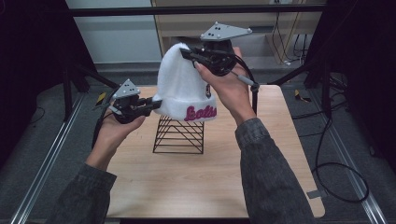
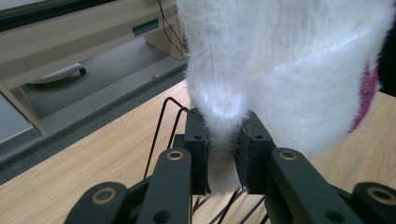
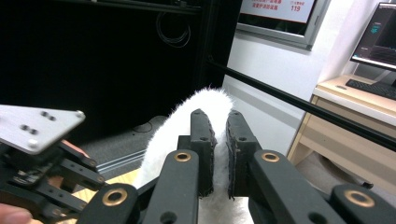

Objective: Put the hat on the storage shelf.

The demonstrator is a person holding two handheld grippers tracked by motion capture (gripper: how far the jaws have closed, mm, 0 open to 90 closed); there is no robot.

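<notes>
A fluffy white beanie (image 1: 182,86) with pink lettering on its cuff sits over a black wire stand (image 1: 179,135) in the middle of the table. My left gripper (image 1: 152,103) is at the hat's lower left edge, shut on the cuff. In the left gripper view the white beanie's cuff (image 2: 224,140) is pinched between the two black pads. My right gripper (image 1: 184,52) is at the top of the hat, shut on its crown. In the right gripper view the beanie's white fuzz (image 3: 205,105) shows between and behind the nearly touching jaws.
The light wooden table (image 1: 187,186) has bare room in front of and beside the stand. Black frame bars (image 1: 196,9) cross behind it, with cables (image 1: 336,168) on the floor at the right. A wooden bench (image 2: 70,42) stands past the table's far edge.
</notes>
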